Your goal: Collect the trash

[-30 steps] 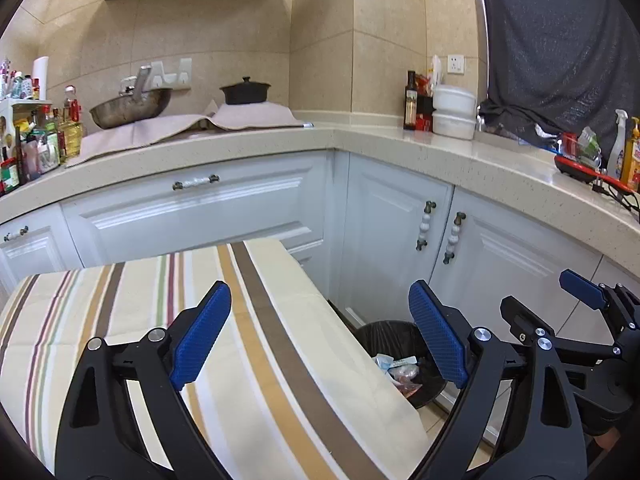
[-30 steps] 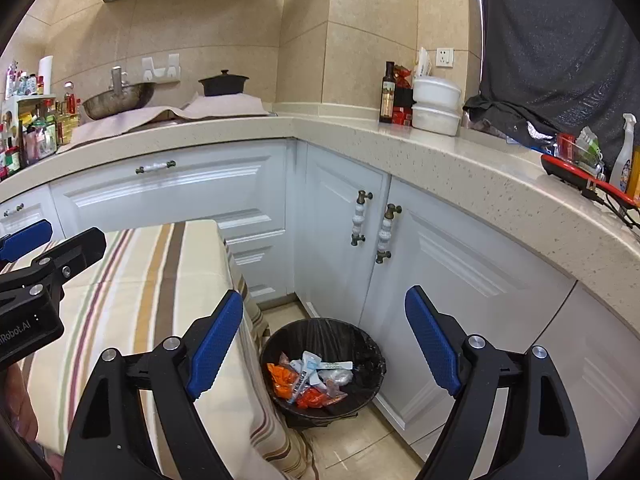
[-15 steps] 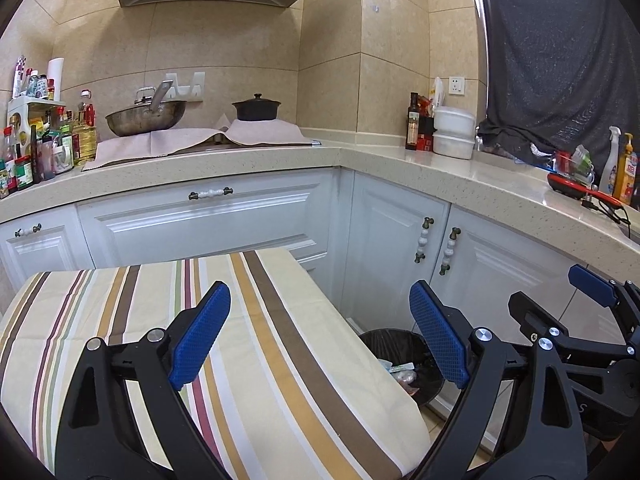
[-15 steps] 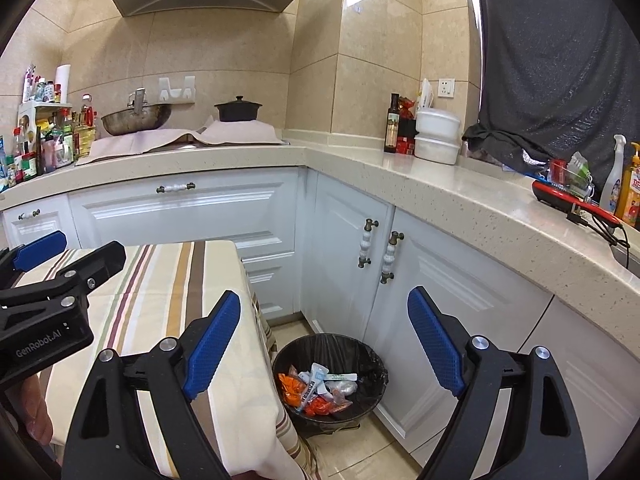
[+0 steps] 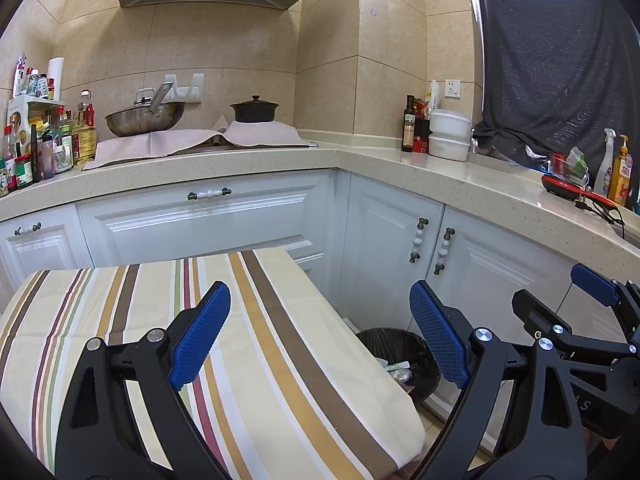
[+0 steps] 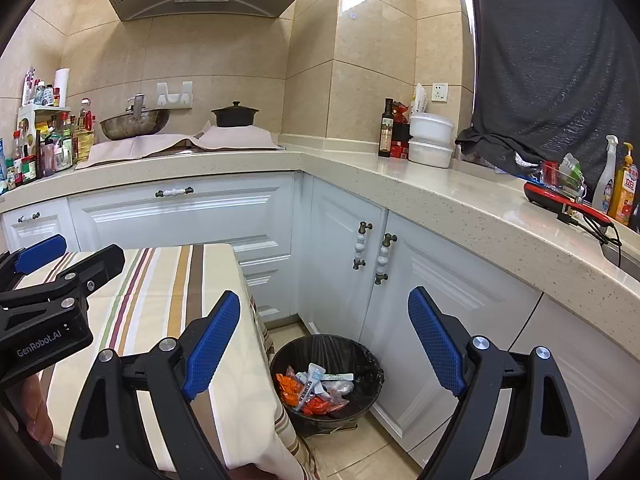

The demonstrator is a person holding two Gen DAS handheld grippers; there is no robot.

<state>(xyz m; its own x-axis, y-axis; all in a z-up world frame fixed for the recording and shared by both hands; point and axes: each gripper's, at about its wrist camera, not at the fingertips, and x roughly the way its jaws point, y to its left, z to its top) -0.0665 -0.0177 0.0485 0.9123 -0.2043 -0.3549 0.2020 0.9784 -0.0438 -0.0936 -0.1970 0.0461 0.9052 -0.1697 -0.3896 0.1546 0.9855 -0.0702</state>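
Observation:
A black-lined trash bin [image 6: 362, 356] stands on the floor beside the table, below the white cabinets; wrappers [image 6: 316, 388], orange, red and white, lie inside it. In the left wrist view the bin [image 5: 416, 344] shows partly behind the table's corner. My left gripper [image 5: 320, 334] hovers open over the striped tablecloth [image 5: 260, 360] with nothing between its blue pads. My right gripper [image 6: 324, 340] is open too, above and short of the bin, holding nothing. Each gripper shows at the edge of the other's view: the right one [image 5: 592, 320], the left one [image 6: 60, 264].
The small table [image 6: 160, 288] with the striped cloth sits close to the L-shaped white cabinets [image 6: 400, 272]. The counter [image 6: 440, 196] bears a wok [image 6: 134, 124], a black pot [image 6: 234, 114], bottles, white containers [image 6: 430, 140] and a red appliance [image 6: 560, 200]. A narrow strip of tiled floor [image 6: 360, 456] lies around the bin.
Both views have tilted upward and drawn back a little: the range hood now shows, and the bin sits lower and smaller. Both grippers stay open and empty.

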